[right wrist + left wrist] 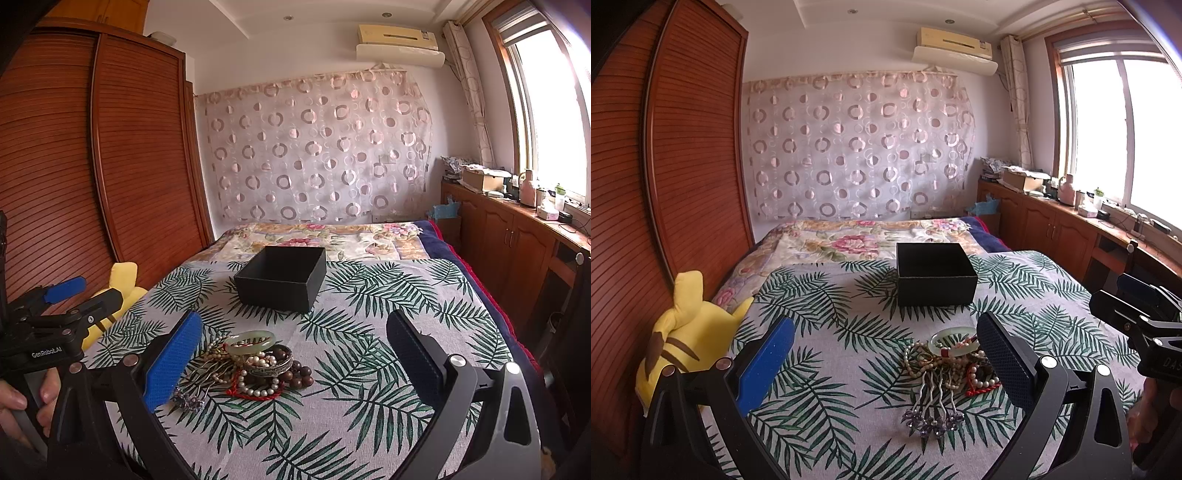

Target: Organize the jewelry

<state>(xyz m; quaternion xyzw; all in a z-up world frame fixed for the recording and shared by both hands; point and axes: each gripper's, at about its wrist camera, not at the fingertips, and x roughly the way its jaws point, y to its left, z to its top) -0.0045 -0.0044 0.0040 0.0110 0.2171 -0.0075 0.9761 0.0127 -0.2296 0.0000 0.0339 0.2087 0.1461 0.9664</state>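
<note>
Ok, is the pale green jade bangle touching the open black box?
Apart. The right wrist view shows leaf-print cloth between the bangle and box.

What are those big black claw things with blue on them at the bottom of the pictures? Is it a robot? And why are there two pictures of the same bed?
No robot here. A person holds a grabbing tool in each hand, and each tool carries a camera looking along its two fingers. That gives two pictures: one from the left gripper, one from the right gripper. In the right one you can also see the person's left hand holding the other tool.

Both grippers are open and hold nothing.

On the leaf-patterned bedspread lies a tangled pile of jewelry: a pale green bangle, pearl strands, brown wooden beads, a red cord and a silver hair comb with purple flowers. Behind it stands an open black square box, likely where the jewelry will go.
</note>
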